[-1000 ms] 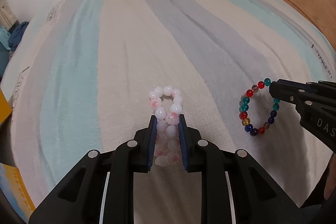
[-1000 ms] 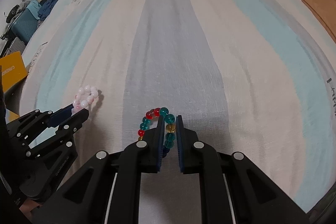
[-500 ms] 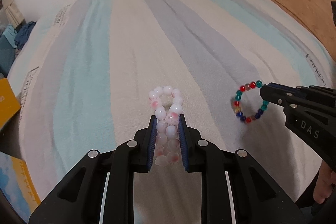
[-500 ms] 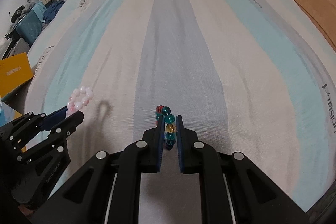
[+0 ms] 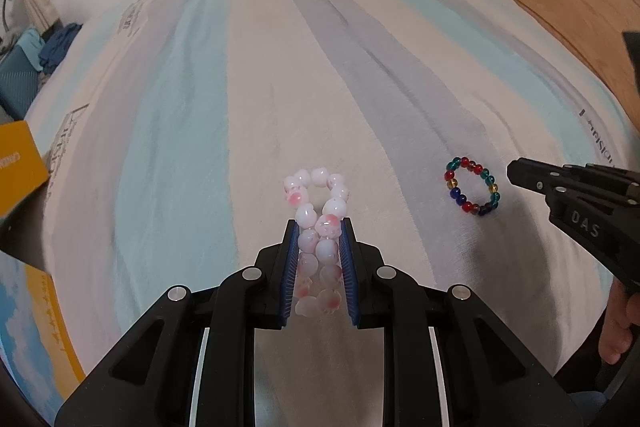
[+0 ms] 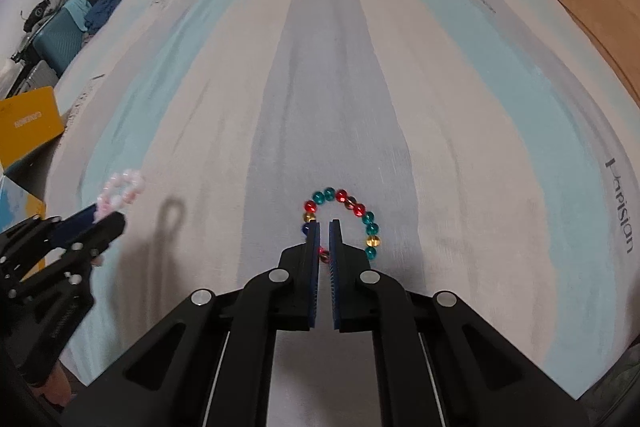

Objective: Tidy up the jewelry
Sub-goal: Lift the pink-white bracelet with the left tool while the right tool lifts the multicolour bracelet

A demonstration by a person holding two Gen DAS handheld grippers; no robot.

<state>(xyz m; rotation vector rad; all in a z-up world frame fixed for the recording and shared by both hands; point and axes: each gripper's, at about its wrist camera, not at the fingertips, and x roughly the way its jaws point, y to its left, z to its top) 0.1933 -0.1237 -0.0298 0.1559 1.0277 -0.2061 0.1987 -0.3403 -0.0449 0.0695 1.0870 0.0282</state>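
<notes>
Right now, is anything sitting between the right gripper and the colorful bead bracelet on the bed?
Nothing visible does. The right gripper is right at the multicolored bracelet, which lies flat on the striped bedsheet in front of its nearly closed jaws. The pink bracelet is off to the side in the left gripper.

Both sets of tongs are matte black plastic with ribbed blue pads on the inner faces. The left tongs (image 5: pixel 319 233) carry round silver screw heads along their angular arms. The right tongs (image 5: pixel 516 173) show grey "DAS" lettering, bare fingers at four o'clock.
</notes>
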